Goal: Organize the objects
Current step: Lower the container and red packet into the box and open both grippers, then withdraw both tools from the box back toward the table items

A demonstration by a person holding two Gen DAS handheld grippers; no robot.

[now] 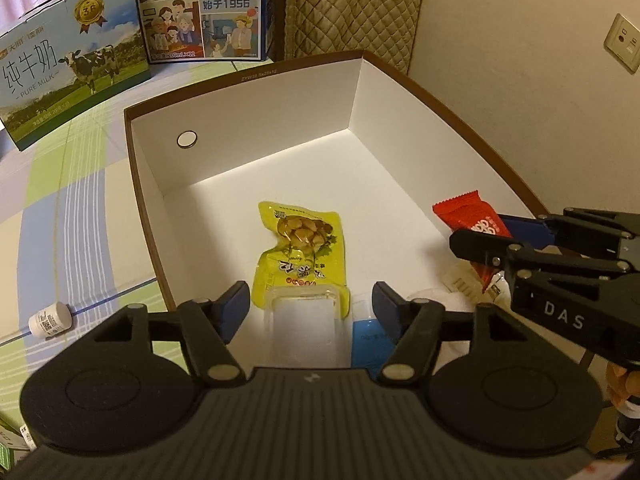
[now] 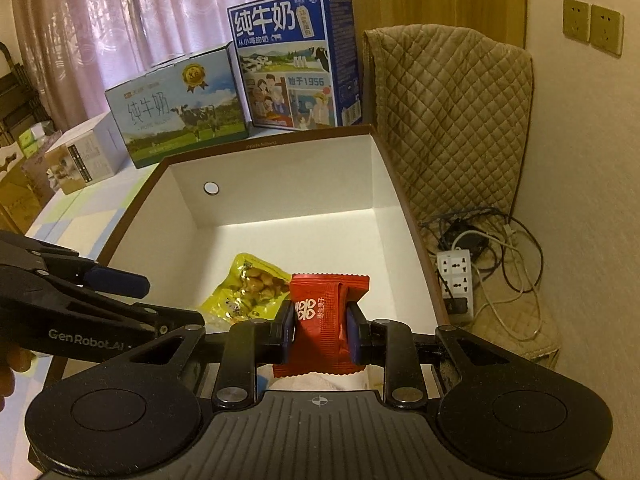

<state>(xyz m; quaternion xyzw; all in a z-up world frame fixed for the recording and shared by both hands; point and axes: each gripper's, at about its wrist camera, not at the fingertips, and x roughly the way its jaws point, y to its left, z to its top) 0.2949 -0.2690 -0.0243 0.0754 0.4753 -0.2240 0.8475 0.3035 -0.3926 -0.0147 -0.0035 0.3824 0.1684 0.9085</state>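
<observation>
- White-lined cardboard box (image 1: 248, 160) with brown rim sits on the tabletop; it is the collection bin, mostly bare floor inside.
- Already in the box: yellow snack pouch (image 1: 302, 248) lying flat on the floor toward the near edge; clear plastic container (image 1: 306, 320) touching the pouch's near end; a blue flat item (image 1: 370, 340) beside the container, partly hidden, type unclear.
- Some white packaging with a barcode (image 1: 464, 278) lies near the box's right wall; cannot tell what it is.
- Right gripper (image 2: 322, 330) is clamped on a red snack packet (image 2: 326, 312), both pads pressing its sides, held above the box's near-right part; not released yet.
- Left gripper (image 1: 308, 304) has jaws wide, holding nothing, hovering over the near edge of the box above the clear container.
- Left outside: small white bottle (image 1: 50, 320) on its side on the checked tablecloth, near the box's left wall; likely next for the free left gripper.
- Two milk cartons (image 2: 180, 108) stand beyond the far edge of the box; too big for it, probably not part of the job.
- Judgement: several items in, one in hand over the box, at least the bottle to go; roughly past halfway.
- Next needs: lower and open right gripper, drop packet on bare floor.
</observation>
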